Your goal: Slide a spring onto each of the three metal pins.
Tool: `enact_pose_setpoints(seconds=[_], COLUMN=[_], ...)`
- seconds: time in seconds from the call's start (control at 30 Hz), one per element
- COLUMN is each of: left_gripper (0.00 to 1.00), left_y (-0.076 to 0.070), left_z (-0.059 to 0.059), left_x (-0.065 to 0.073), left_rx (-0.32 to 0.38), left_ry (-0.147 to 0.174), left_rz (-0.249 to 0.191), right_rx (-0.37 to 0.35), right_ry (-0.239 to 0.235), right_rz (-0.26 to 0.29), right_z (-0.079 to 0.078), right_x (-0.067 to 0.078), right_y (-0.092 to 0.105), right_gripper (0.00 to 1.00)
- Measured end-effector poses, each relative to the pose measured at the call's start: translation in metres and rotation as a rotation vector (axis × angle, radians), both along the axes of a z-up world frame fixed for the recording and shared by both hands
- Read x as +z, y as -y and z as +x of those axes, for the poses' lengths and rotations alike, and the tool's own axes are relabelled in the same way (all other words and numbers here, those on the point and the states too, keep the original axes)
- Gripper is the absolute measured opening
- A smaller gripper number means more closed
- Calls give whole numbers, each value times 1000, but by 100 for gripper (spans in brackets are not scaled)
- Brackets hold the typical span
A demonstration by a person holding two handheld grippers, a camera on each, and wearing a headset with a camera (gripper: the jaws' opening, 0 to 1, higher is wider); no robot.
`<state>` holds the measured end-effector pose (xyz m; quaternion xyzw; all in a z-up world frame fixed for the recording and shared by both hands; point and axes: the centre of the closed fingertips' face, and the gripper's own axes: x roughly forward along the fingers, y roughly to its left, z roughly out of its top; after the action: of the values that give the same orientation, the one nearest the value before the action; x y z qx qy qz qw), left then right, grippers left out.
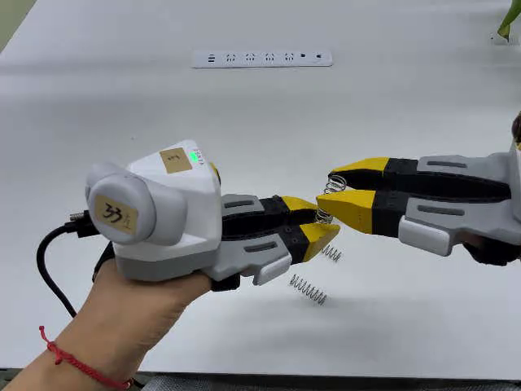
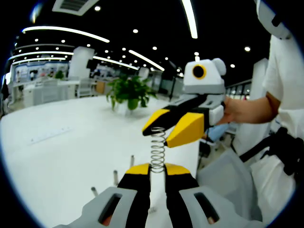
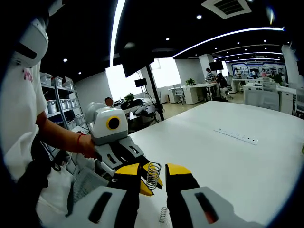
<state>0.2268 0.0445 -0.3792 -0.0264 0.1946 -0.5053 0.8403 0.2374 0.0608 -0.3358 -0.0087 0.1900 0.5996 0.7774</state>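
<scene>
Left claw and right claw meet tip-to-tip — both clamped.

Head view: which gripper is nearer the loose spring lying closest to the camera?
Left. The left gripper holds its jaws just above the loose spring in the picture; the right gripper is higher, farther from it.

Table — white, matte, broad flat top.
Power strip — white, long, lying flat at far centre, sockets up.
Near spring — small metal coil, on its side, near centre.
Second spring — same kind, on its side, just beyond the first, not touching.
Metal pins — three, short, upright on tabletop, in loose diagonal row, apart.
Green object — far right corner, cut by frame edge; kind unclear.
</scene>
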Motion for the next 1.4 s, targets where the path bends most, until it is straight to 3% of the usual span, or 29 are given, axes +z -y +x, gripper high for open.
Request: enact_pose_setpoints(seconds=[0.2, 0.3, 0.4, 0.5, 0.63, 0.83, 1.17, 1.4], left_gripper=[10, 10, 10, 10, 10, 10, 10, 10], left_y=[3, 4, 5, 6, 7, 8, 9, 8], left_z=[-4, -6, -6, -7, -9, -10, -8, -8], left_x=[-1, -1, -1, -1, 0, -1, 1, 0], left_rx=[-27, -39, -43, -47, -52, -58, -56, -58], left_ry=[9, 15, 17, 21, 22, 22, 23, 19], left_rz=[10, 9, 5, 1, -4, -9, -23, -23], right_rx=[173, 318, 420, 532, 676, 819, 949, 989], right_ry=[6, 19, 82, 96, 121, 135, 190, 214], right_rz=[-106, -224, -323, -414, -538, -649, -766, -818], right_z=[-5, -9, -8, -8, -14, -23, -32, -34], right_x=[14, 18, 21, 21, 14, -1, -23, -27], right_y=[7, 12, 13, 11, 8, 4, 0, 2], right_gripper=[27, 30, 31, 30, 28, 25, 18, 15])
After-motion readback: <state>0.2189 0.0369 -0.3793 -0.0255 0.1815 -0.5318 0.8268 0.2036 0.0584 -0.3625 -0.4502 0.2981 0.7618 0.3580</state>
